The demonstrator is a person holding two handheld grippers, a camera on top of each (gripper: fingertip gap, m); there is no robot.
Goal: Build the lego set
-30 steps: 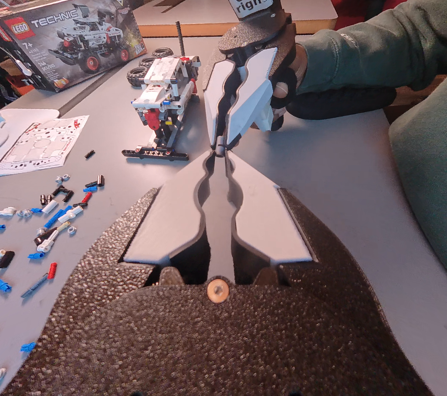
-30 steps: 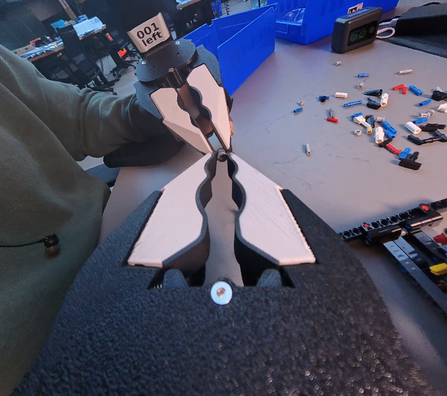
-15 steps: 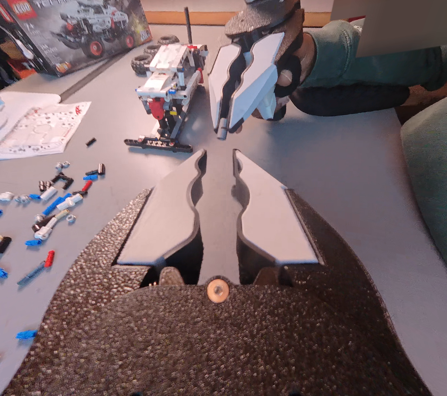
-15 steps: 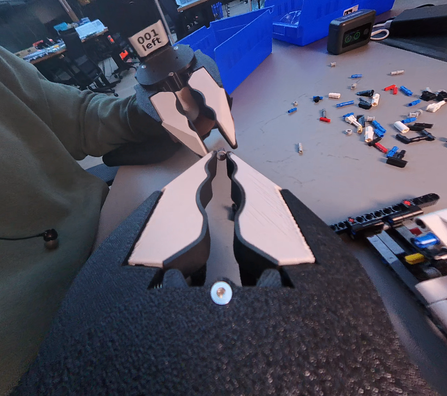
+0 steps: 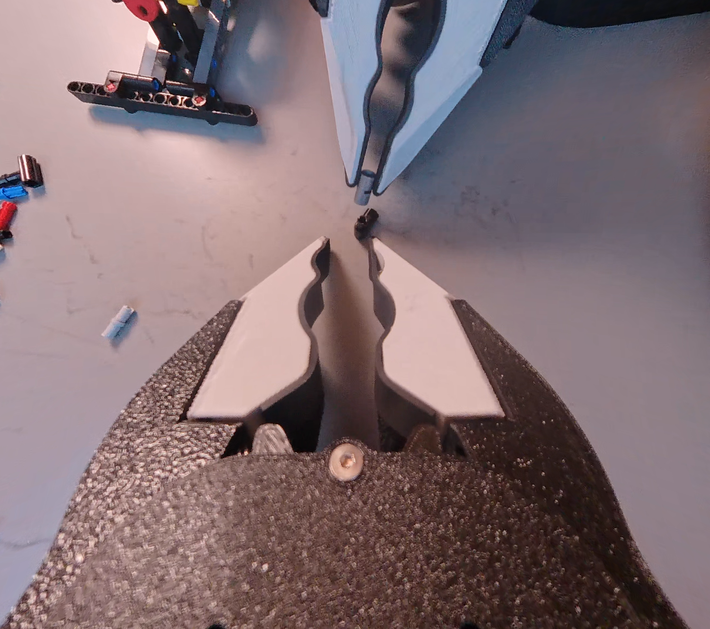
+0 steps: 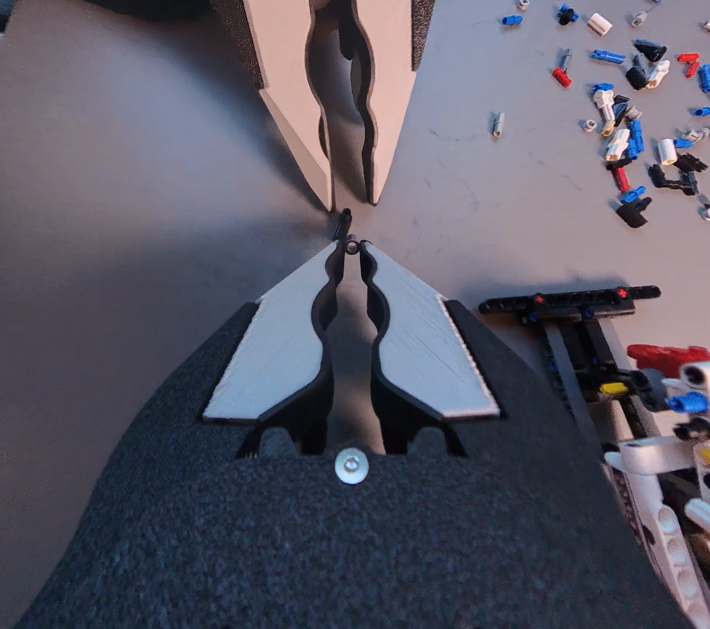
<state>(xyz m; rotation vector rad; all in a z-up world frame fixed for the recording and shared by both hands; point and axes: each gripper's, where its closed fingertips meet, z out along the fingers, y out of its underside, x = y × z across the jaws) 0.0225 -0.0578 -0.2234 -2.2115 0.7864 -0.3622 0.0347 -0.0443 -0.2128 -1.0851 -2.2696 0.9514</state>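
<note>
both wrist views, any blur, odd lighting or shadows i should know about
Left wrist view: mostly sharp; the right gripper is slightly smeared, with warm pinkish light on the table at top left. Right wrist view: softer, the lego truck at the right edge is blurred, and a broad dark shadow covers the table's left side.

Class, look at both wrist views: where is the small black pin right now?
The small black pin lies on the grey table between the two grippers' tips, just beyond the open left gripper and below the right gripper's grey connector.
</note>
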